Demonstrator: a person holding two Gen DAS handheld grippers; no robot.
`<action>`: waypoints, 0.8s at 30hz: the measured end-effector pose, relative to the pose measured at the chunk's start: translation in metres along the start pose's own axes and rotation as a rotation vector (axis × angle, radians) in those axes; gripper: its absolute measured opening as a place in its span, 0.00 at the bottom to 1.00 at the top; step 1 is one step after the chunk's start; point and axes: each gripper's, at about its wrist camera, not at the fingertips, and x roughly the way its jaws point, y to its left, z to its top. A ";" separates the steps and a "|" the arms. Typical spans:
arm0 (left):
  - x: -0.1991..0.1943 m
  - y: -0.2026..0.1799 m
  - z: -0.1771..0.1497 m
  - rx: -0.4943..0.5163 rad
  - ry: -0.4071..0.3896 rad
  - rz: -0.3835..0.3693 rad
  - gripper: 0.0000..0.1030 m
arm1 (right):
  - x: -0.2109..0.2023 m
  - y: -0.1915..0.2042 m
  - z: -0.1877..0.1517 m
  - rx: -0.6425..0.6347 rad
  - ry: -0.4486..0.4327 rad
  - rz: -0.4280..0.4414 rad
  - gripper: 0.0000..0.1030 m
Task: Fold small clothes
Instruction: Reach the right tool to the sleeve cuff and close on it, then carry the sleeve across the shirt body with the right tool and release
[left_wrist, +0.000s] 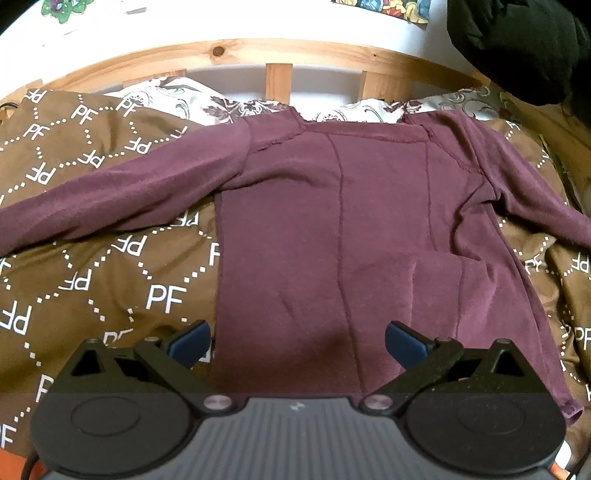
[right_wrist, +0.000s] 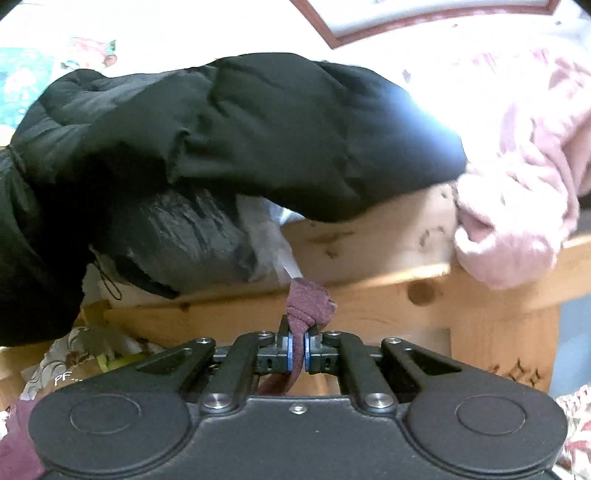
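- Left wrist view: a maroon long-sleeved top (left_wrist: 332, 229) lies spread on a bed, over a brown "PF"-patterned bedspread (left_wrist: 92, 258), neckline toward the wooden headboard (left_wrist: 277, 55) and hem toward the camera, so its long axis runs from the viewer to the headboard, with both sleeves thrown out sideways across it.
- Left gripper (left_wrist: 297, 341) hovers over the hem end with its blue fingers (left_wrist: 190, 341) wide apart and nothing between them.
- Right wrist view: the right gripper (right_wrist: 299, 350) has its fingers (right_wrist: 287, 350) clamped together on a bunched end of maroon fabric (right_wrist: 310, 299) (probably a sleeve cuff, though the frame does not show which part), pointing nearly level at a wooden bed frame (right_wrist: 369, 295) draped with a black padded jacket (right_wrist: 240, 136) and a pink fleece garment (right_wrist: 517, 184).
- Risk, as a judgement: the pinch holds only a small wad, so a quick pull could slip it free; with the other gripper not pinning the body, dragging the fabric across could also shift or wrinkle the whole top and skew the fold.
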 end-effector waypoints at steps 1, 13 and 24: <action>0.000 0.001 0.000 0.000 -0.003 0.003 0.99 | 0.000 0.000 0.000 -0.005 0.000 0.007 0.05; -0.013 0.050 0.017 -0.161 -0.070 0.068 0.99 | -0.065 0.077 0.014 -0.225 -0.109 0.531 0.05; -0.021 0.102 0.019 -0.375 -0.098 0.083 0.99 | -0.211 0.157 -0.077 -0.743 -0.181 1.318 0.05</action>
